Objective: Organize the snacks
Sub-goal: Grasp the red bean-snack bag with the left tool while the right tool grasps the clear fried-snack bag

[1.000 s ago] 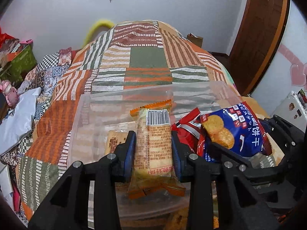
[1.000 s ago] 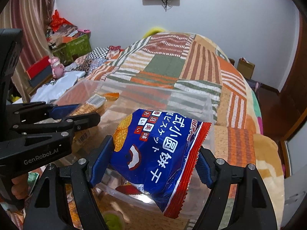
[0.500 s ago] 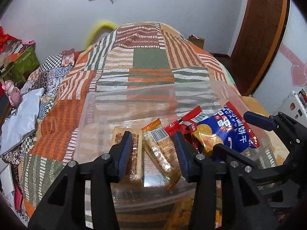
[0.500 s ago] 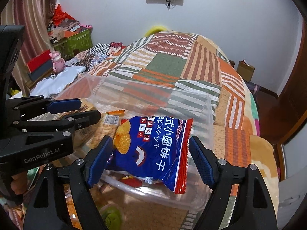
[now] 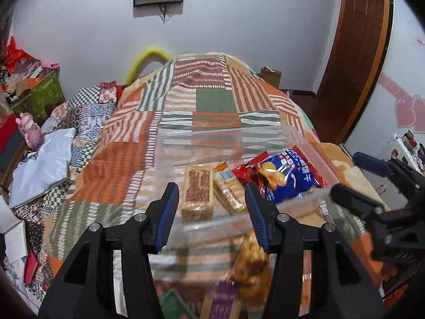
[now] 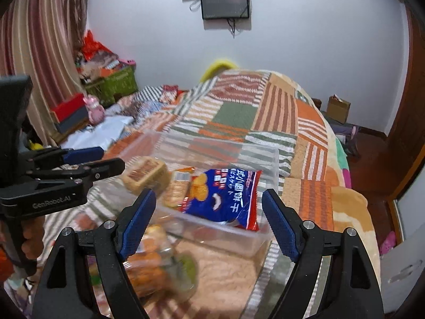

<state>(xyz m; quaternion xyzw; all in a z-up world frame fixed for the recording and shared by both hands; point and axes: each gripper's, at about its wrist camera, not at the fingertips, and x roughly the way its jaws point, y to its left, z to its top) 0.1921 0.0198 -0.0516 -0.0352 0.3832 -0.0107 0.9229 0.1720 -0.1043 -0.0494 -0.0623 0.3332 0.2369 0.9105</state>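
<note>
A clear plastic box (image 5: 313, 154) (image 6: 273, 159) sits on the patchwork bed. Inside lie a brown biscuit pack (image 5: 198, 191) (image 6: 144, 174), a tan wafer pack with a barcode (image 5: 228, 188) (image 6: 178, 186), a red packet (image 5: 245, 168) and a blue cracker bag (image 5: 289, 176) (image 6: 225, 196). My left gripper (image 5: 209, 218) is open and empty, just in front of the box's near wall. My right gripper (image 6: 209, 220) is open and empty, pulled back from the blue bag. The right gripper also shows at the left wrist view's right edge (image 5: 366, 186).
More snack packs lie blurred on the bed in front of the box (image 5: 249, 265) (image 6: 151, 265). The patchwork blanket (image 5: 212, 101) stretches beyond. A green crate (image 6: 117, 85) and clutter stand at the left; a wooden door (image 5: 356, 53) is at the right.
Both grippers opened and let go: the wafer pack and the blue bag dropped into the box. Both grippers then drew back toward me.
</note>
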